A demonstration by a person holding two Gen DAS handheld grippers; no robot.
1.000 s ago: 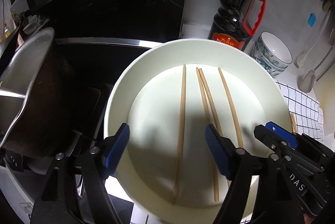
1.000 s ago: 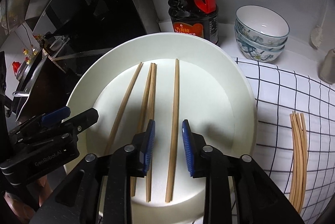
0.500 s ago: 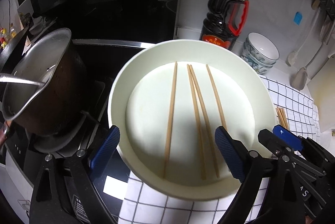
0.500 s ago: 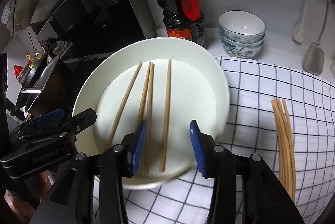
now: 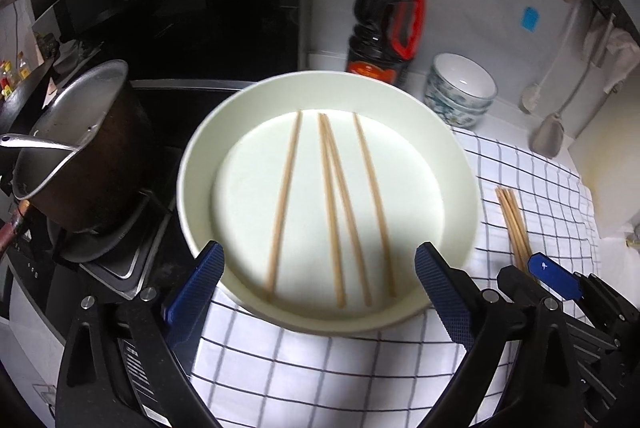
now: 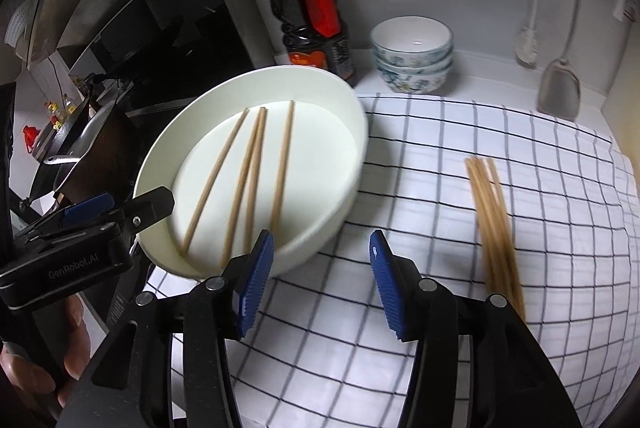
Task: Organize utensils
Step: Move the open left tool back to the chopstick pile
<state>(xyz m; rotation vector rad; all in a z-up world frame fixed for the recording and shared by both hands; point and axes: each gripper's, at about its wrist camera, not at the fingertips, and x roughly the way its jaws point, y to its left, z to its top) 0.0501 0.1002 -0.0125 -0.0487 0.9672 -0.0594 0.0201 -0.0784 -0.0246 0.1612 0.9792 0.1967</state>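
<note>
A white round dish (image 5: 460, 168) holds several wooden chopsticks (image 5: 332, 212) lying side by side. It rests on a checked cloth (image 5: 320, 368). My left gripper (image 5: 320, 288) is open and empty, just short of the dish's near rim. In the right wrist view the dish (image 6: 348, 148) with its chopsticks (image 6: 252, 180) is at the left. My right gripper (image 6: 324, 284) is open and empty above the cloth (image 6: 440, 228), right of the dish. A bundle of chopsticks (image 6: 494, 228) lies on the cloth to the right; it also shows in the left wrist view (image 5: 514, 224).
A dark soy sauce bottle (image 5: 386, 16) and stacked patterned bowls (image 5: 460, 90) stand by the back wall. A metal pot (image 5: 76, 148) sits on the stove at the left. A spatula (image 6: 560, 88) and brush (image 6: 528, 48) hang on the wall.
Both grippers have pulled back from the dish and opened wider. The right gripper has also swung right, over the cloth. The dish and its chopsticks stay put.
</note>
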